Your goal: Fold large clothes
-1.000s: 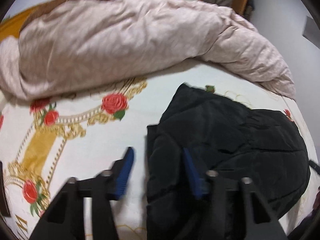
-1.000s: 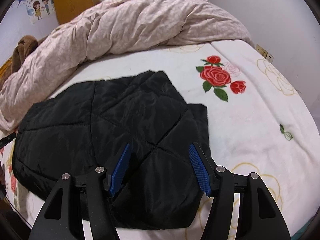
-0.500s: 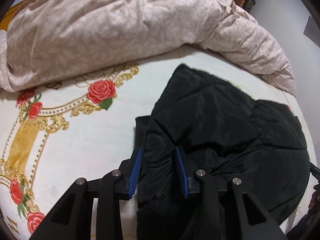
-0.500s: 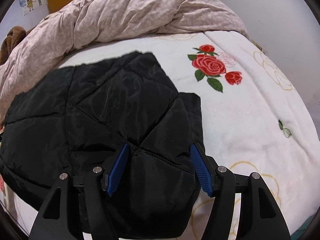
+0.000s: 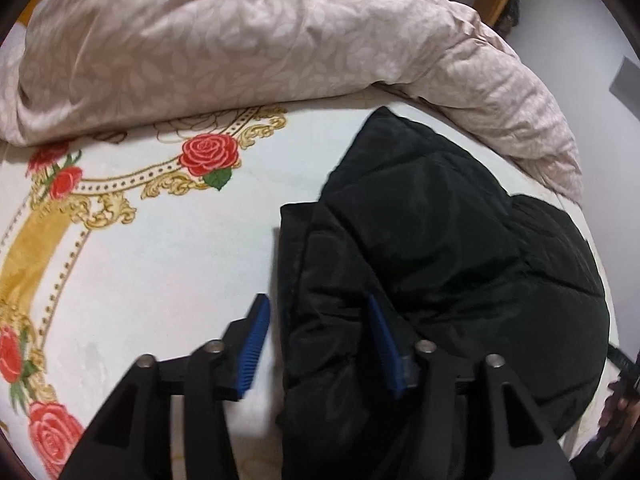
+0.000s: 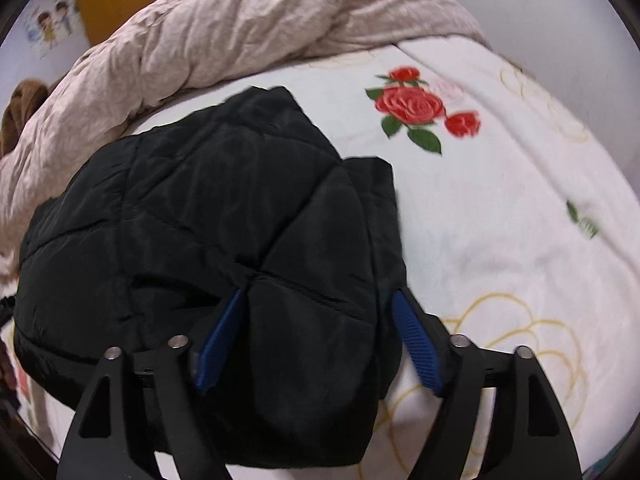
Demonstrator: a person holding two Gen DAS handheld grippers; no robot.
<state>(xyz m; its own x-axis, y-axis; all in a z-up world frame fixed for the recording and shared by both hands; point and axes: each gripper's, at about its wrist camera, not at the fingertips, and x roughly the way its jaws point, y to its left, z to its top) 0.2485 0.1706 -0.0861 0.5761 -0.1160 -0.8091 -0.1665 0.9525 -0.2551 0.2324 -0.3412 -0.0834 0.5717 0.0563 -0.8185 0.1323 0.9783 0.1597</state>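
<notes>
- My left gripper (image 5: 316, 344) is standing wide again after narrowing on the near edge of the black jacket (image 5: 440, 248) half a second ago; the edge is lying between the jaws, ungripped.
- My right gripper (image 6: 316, 340) is staying wide, straddling the jacket's right corner.
- The jacket is lying bundled on the rose-print bedspread (image 6: 500, 208), near the pink duvet (image 5: 240, 48).
- I am judging that fold released, with a fresh grasp needed.

The jacket (image 5: 440, 264) is cut off by the lower edge; the bed (image 6: 500, 240) beneath is hidden, motion-blurred.
</notes>
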